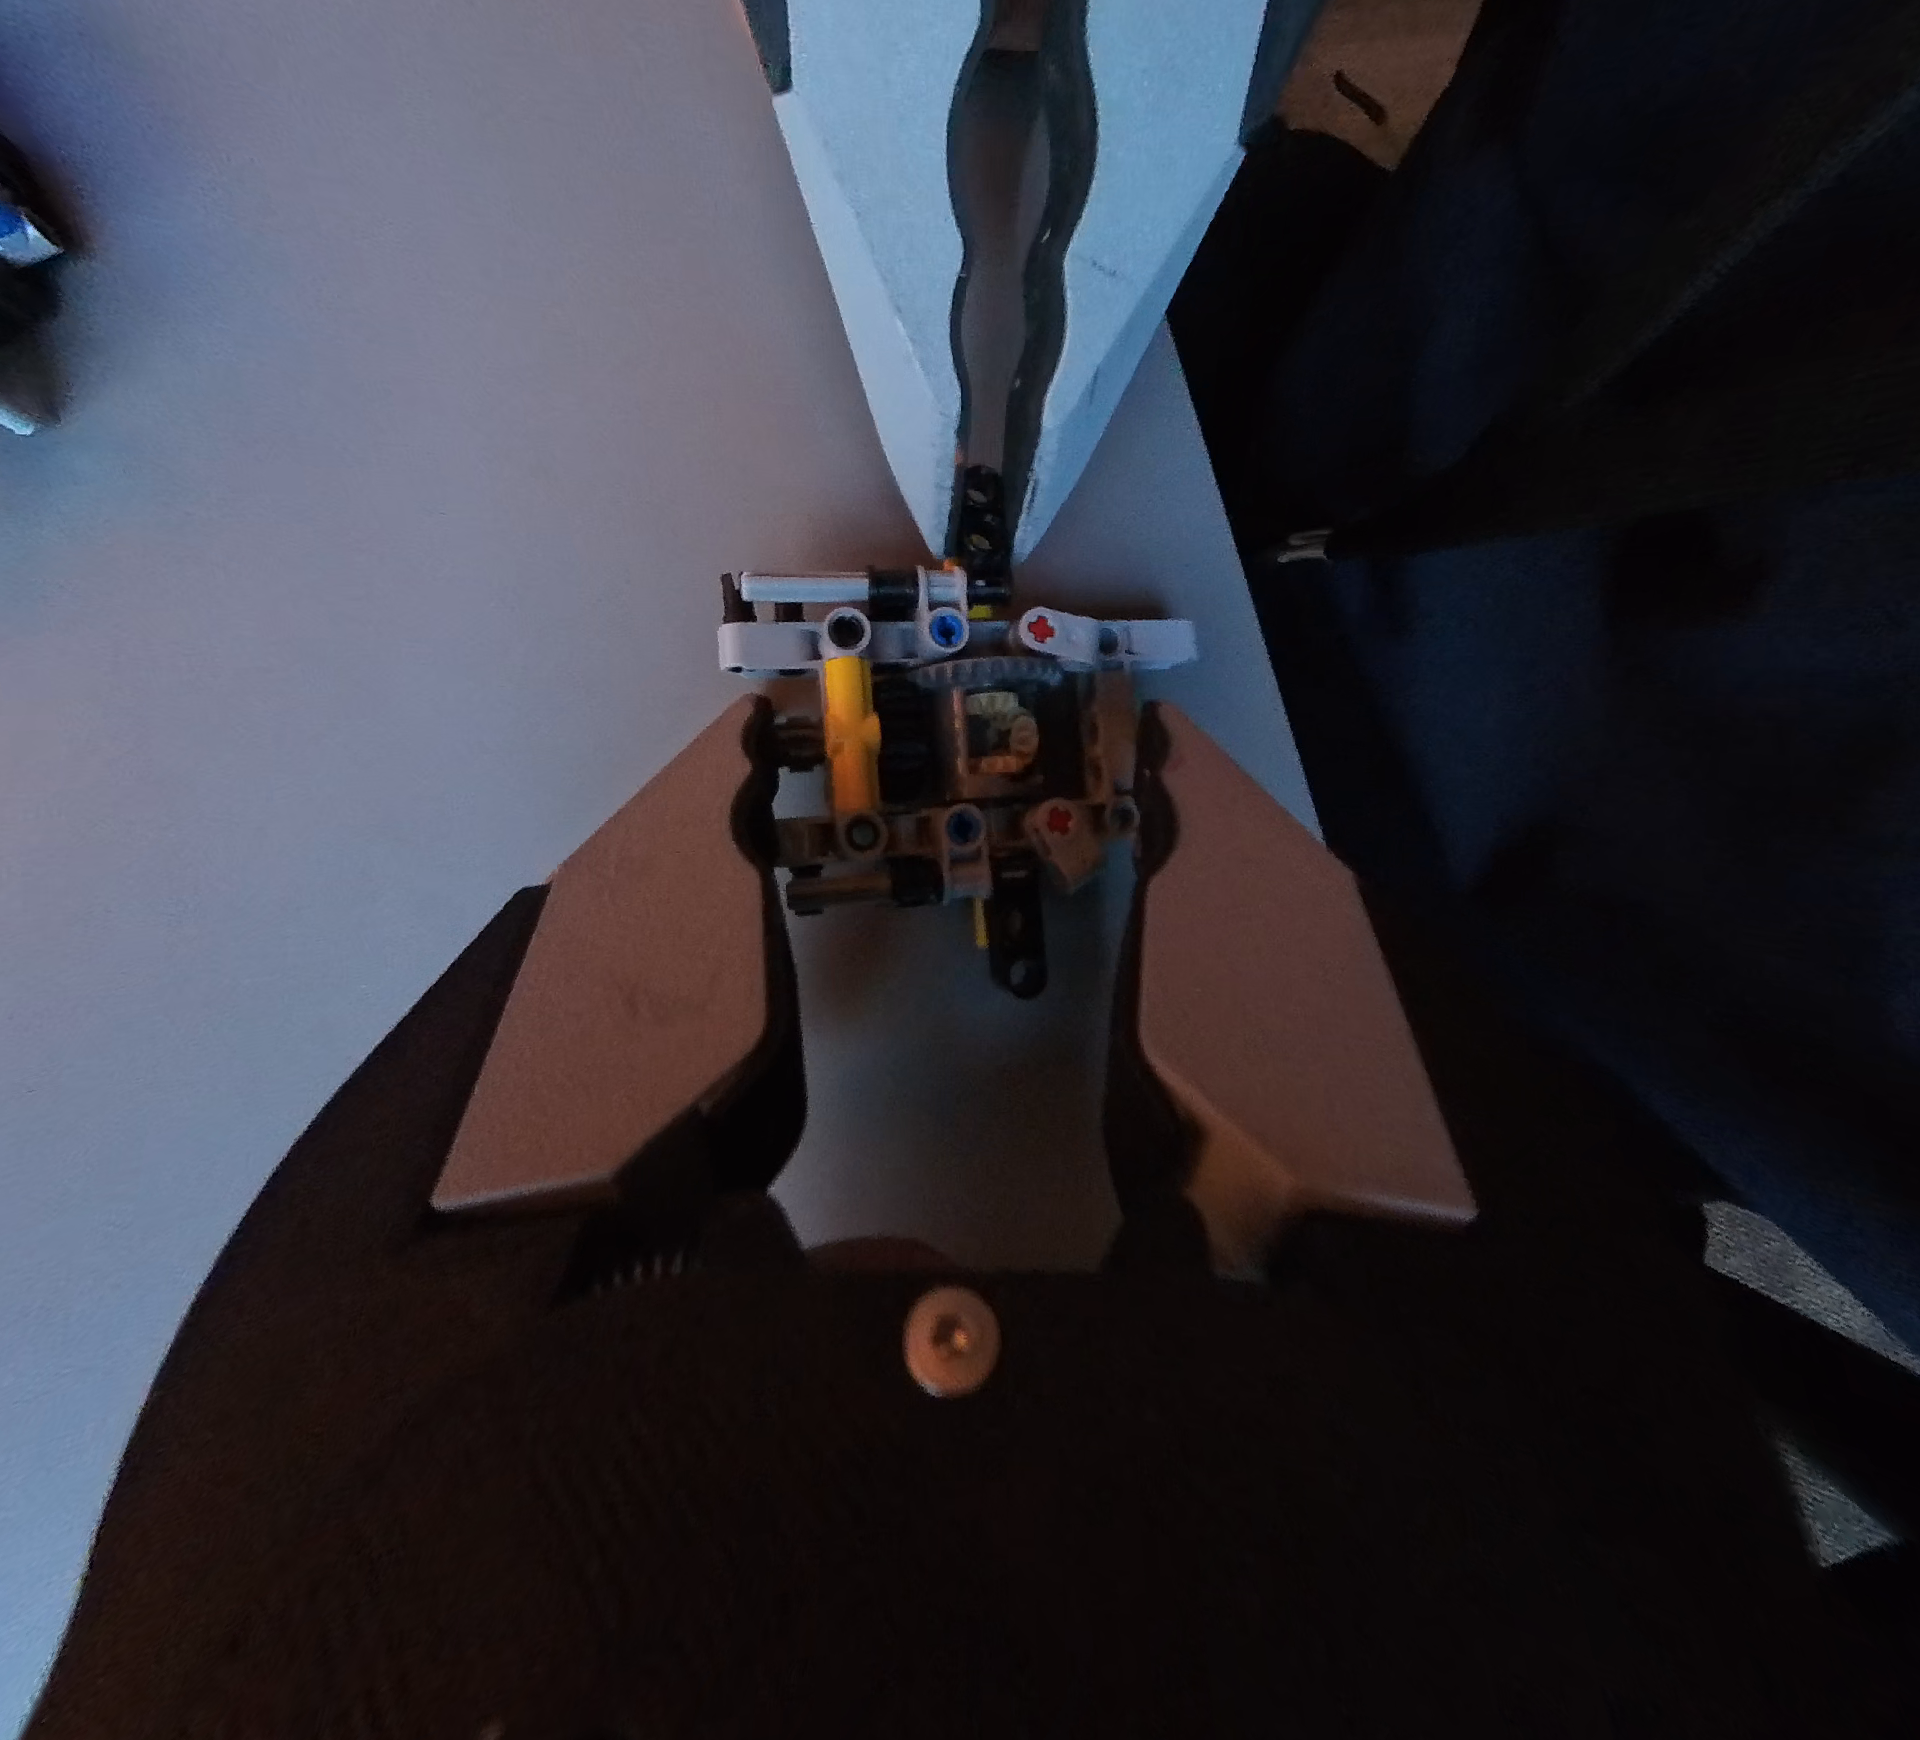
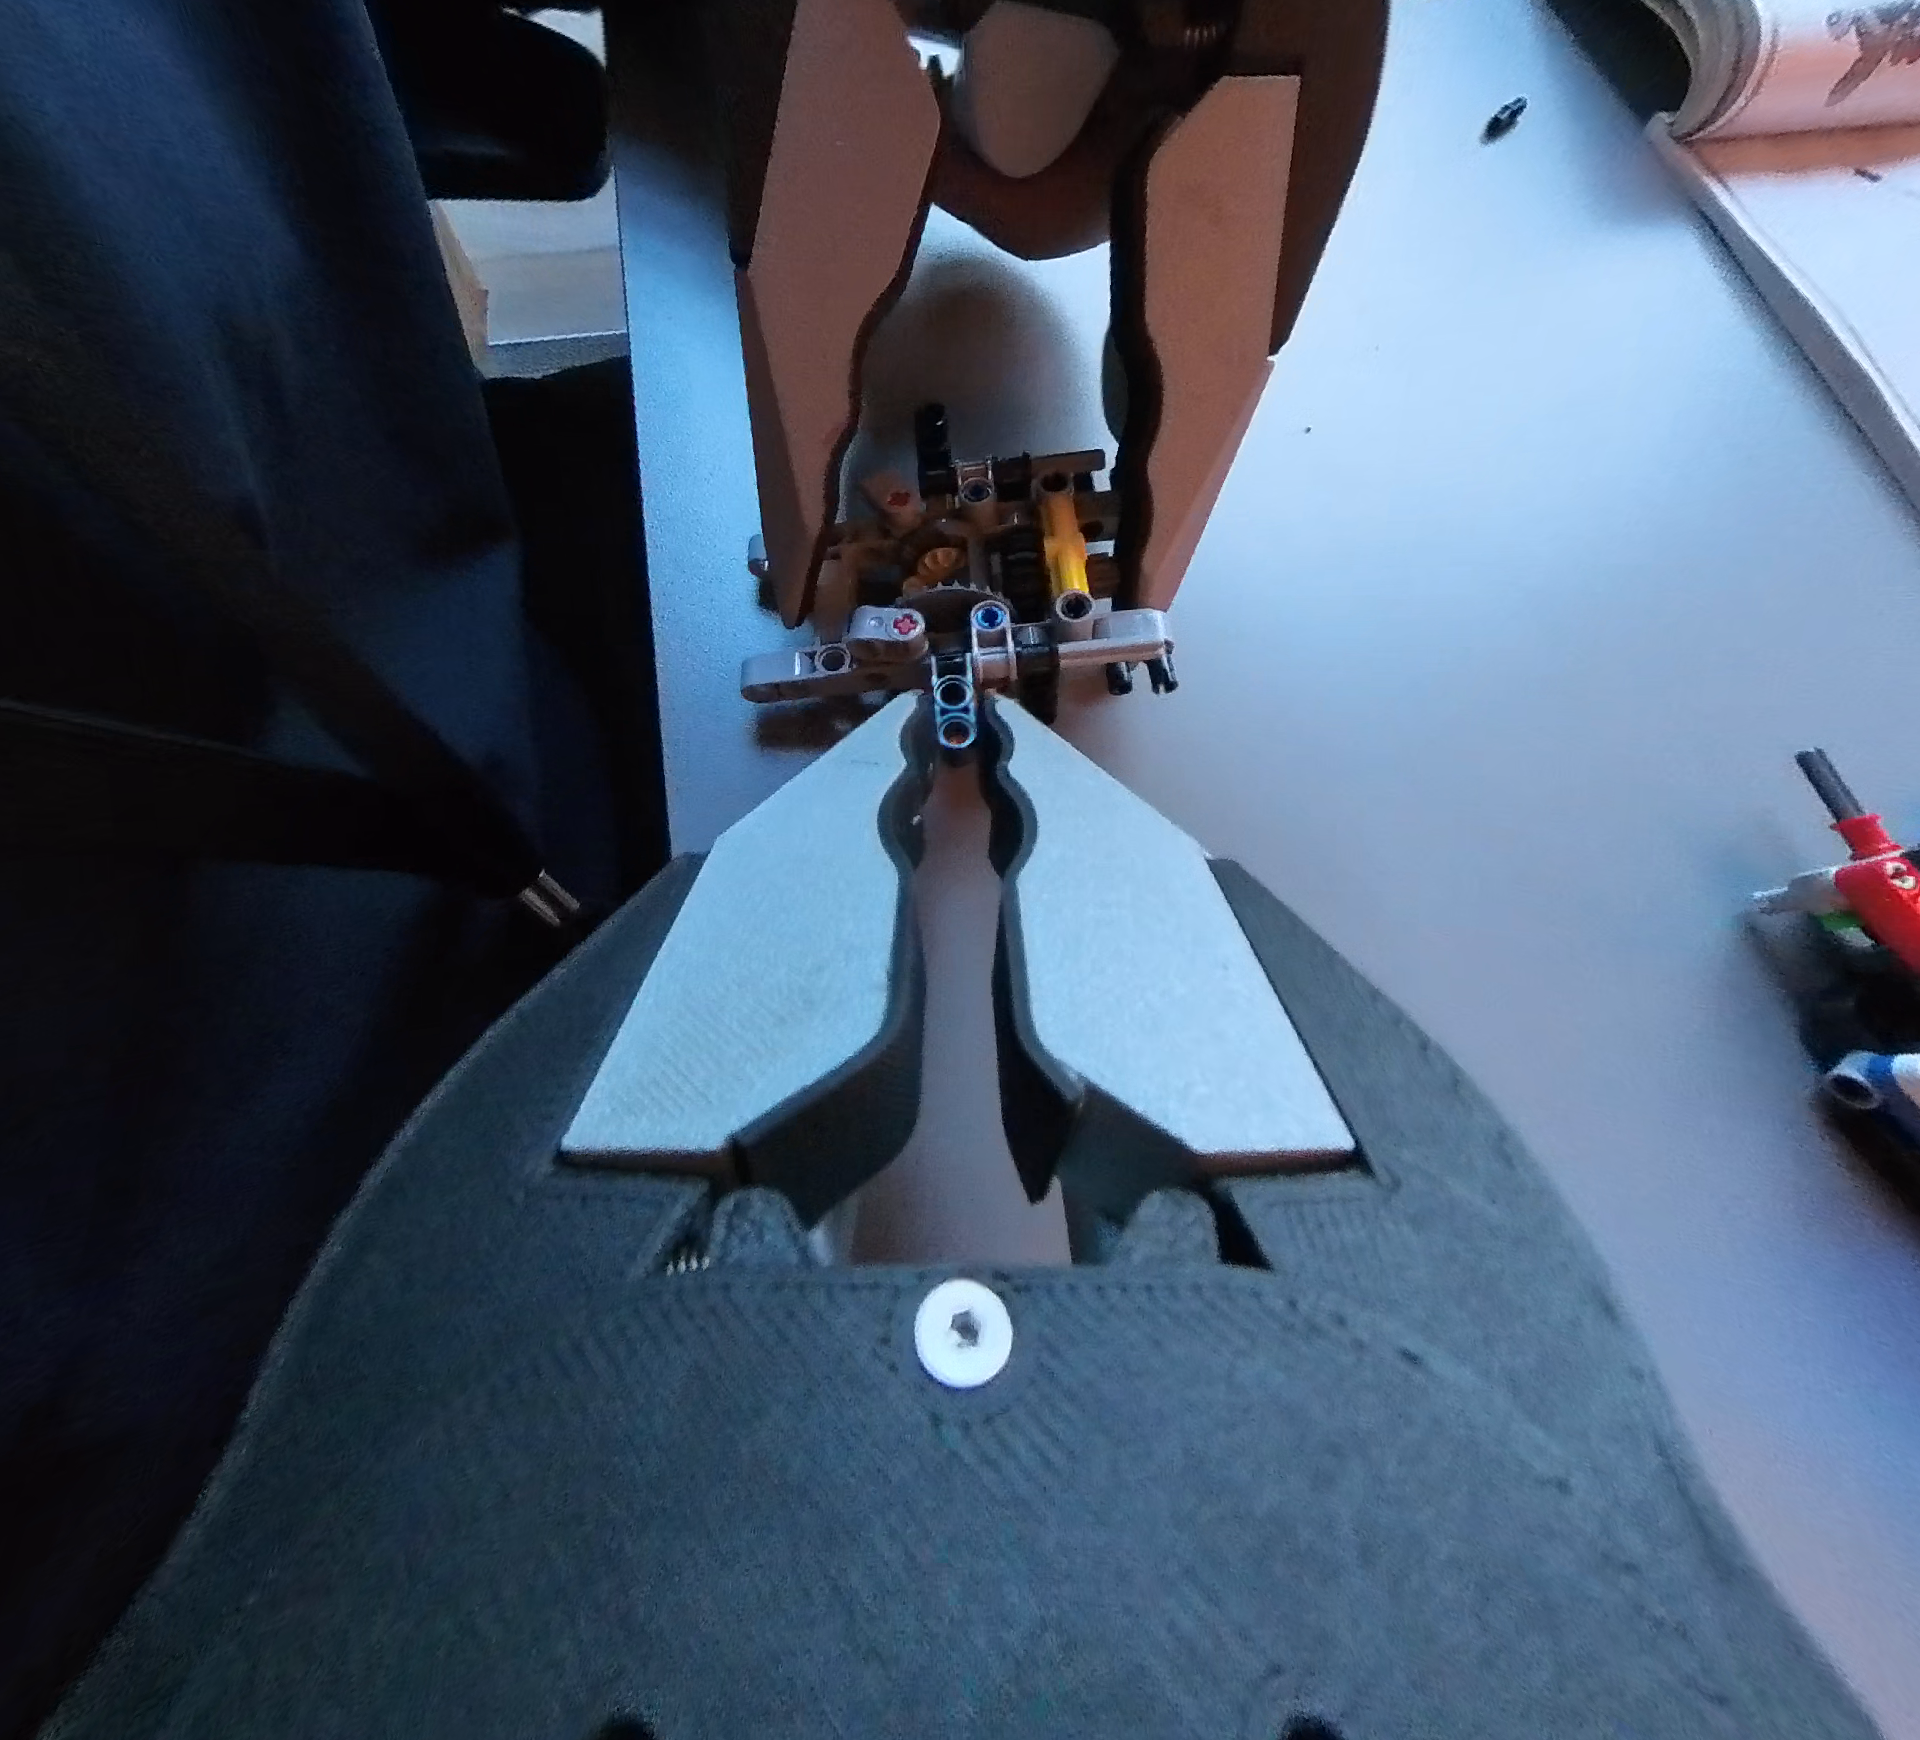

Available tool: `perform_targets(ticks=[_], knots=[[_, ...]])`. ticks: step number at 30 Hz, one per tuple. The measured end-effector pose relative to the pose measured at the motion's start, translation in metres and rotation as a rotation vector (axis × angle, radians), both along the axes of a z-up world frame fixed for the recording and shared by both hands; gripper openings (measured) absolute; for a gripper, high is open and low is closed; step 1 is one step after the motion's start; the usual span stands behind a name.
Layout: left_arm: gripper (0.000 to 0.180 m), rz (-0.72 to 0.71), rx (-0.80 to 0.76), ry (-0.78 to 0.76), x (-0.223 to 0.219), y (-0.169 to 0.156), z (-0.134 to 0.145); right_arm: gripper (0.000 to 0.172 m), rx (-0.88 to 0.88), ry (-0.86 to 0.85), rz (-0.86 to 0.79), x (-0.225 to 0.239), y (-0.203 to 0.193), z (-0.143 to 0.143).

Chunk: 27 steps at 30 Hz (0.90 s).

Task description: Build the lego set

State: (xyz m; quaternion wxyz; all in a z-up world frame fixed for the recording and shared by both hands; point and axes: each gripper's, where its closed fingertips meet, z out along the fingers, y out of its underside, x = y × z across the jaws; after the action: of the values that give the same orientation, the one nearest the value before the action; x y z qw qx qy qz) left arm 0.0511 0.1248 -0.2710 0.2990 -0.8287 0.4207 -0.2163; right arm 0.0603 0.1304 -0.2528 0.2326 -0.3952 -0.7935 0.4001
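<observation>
Clenched on a small black beam (image 2: 954, 716) with holes, my right hand-held gripper (image 2: 956, 740) pinches it at the very fingertips, its far end meeting the front of the brick-built gear assembly (image 2: 971, 584), seemingly for fine alignment. Just beyond, my left hand-held gripper (image 1: 951, 771) straddles that assembly from the opposite side, pads pressed on both flanks, bracing it on the white table (image 2: 1455, 547) close to the table's edge. Farther right lie loose parts (image 2: 1860, 911), and at the far corner an open booklet (image 2: 1766, 7).
</observation>
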Motion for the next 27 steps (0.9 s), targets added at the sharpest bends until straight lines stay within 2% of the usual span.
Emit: perform_targets(ticks=[9, 14, 19, 27], knots=[[0.073, -0.008, -0.062, -0.036, -0.002, 0.0, 0.003, 0.004, 0.058, 0.028, 0.035, -0.003, 0.003, -0.002], [0.075, -0.018, -0.058, -0.134, -0.002, 0.006, 0.028, 0.004, 0.048, 0.022, 0.046, -0.005, 0.005, -0.002], [0.073, -0.074, -0.014, 0.009, 0.002, 0.009, 0.015, 0.005, 0.027, 0.004, 0.038, -0.008, 0.009, -0.002], [0.078, -0.019, -0.044, -0.065, -0.004, 0.02, 0.022, 0.005, 0.009, -0.01, 0.028, -0.01, 0.012, -0.002]])
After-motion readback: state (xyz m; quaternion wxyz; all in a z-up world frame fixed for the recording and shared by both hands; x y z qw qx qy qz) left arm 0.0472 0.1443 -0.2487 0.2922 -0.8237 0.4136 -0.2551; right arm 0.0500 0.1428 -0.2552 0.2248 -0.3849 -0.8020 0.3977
